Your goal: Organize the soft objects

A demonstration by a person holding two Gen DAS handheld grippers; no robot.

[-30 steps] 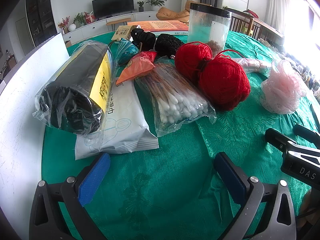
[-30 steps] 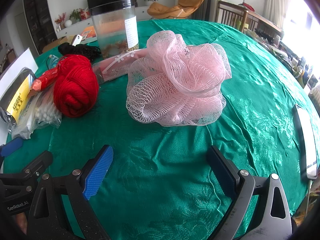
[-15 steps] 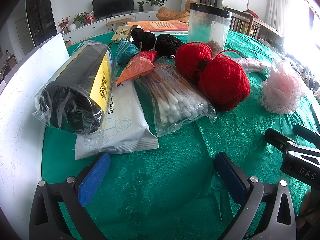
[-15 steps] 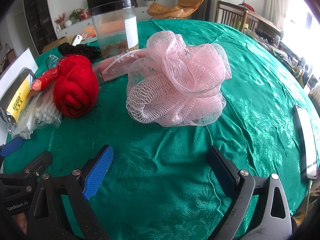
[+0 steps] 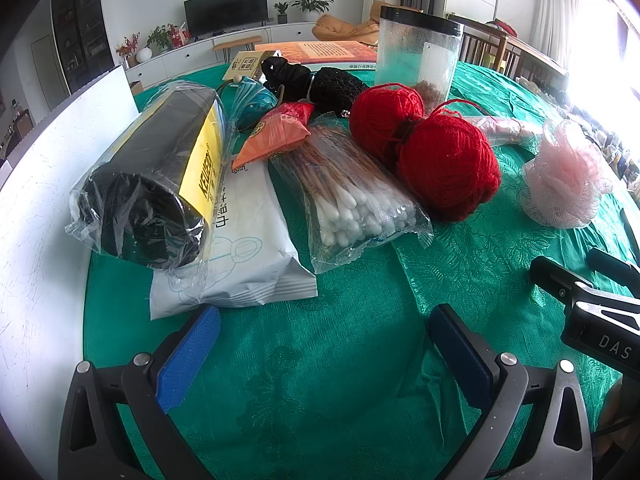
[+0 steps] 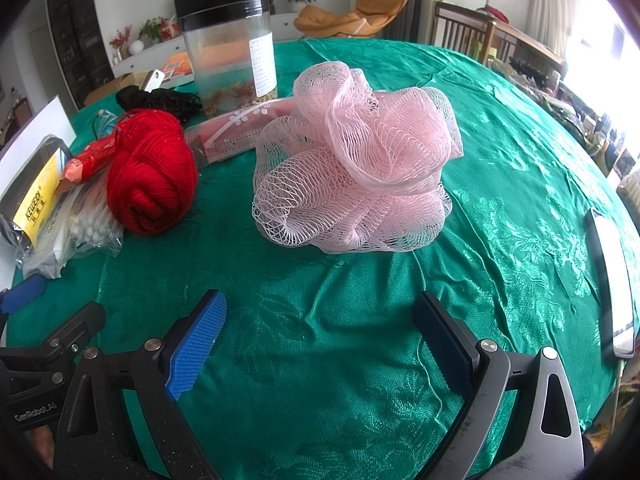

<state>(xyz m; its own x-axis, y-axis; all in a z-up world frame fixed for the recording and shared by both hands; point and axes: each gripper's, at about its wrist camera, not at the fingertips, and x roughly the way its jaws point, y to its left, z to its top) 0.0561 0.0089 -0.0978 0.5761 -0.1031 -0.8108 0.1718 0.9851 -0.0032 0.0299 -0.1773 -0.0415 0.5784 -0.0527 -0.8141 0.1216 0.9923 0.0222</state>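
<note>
A pink mesh bath pouf [image 6: 356, 160] lies on the green tablecloth straight ahead of my right gripper [image 6: 320, 328], which is open and empty a short way in front of it. The pouf also shows at the right of the left wrist view [image 5: 564, 184]. Two red yarn balls [image 5: 436, 152] lie joined together; one shows in the right wrist view [image 6: 152, 172]. My left gripper [image 5: 324, 344] is open and empty, near a white wipes pack [image 5: 244, 240] and a bag of cotton swabs [image 5: 352, 196].
A black roll in plastic with a yellow label [image 5: 156, 176], an orange packet [image 5: 276, 136], black fabric [image 5: 316, 80], a clear jar with a black lid [image 6: 232, 60] and a pink flat pack [image 6: 244, 128] crowd the table. A white board [image 5: 36, 240] stands at left. A phone [image 6: 612, 276] lies at right.
</note>
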